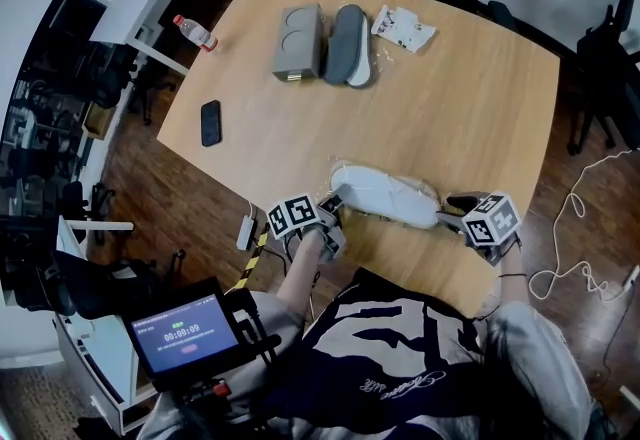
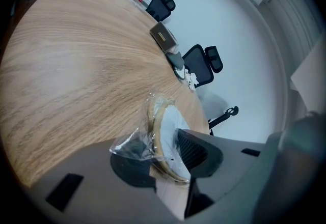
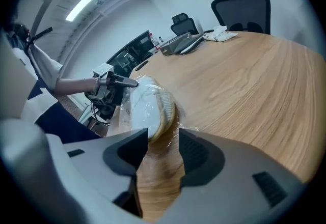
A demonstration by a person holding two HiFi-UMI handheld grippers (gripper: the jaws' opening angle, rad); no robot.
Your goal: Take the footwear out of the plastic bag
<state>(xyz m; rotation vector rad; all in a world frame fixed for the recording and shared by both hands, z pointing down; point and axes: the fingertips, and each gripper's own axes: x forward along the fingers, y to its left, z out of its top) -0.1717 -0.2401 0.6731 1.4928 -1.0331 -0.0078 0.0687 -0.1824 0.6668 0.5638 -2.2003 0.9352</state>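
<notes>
The wooden surface [image 1: 480,108] is carrying everything. A white shoe [image 1: 385,193] in a clear plastic bag [image 2: 133,142] is lying at its near edge, stretching from one pair of jaws to the other.

The head view is showing the whole shoe and both marker cubes, but not the gaps between the jaws. The left gripper [image 1: 335,200] is sitting at one end of the shoe and the right gripper [image 1: 450,208] at the other.

The left gripper view is showing the grip. Its jaws are standing only narrowly apart and clamping the shoe's end through the film, with loose plastic bunching against one pad.

The right gripper view is showing that gripper's jaws standing wide apart and gripping nothing. The shoe's rounded end is lying just ahead of their tips, and creased film is trailing on the wood between them. This view is also showing the left gripper at the far end of the shoe.

Well beyond both pairs of jaws, a grey box [image 1: 297,42] and a second, dark grey shoe [image 1: 347,45] are lying side by side. A crumpled packet [image 1: 403,28] is lying near them. A black phone [image 1: 210,122] is lying far out beyond the left jaws.
</notes>
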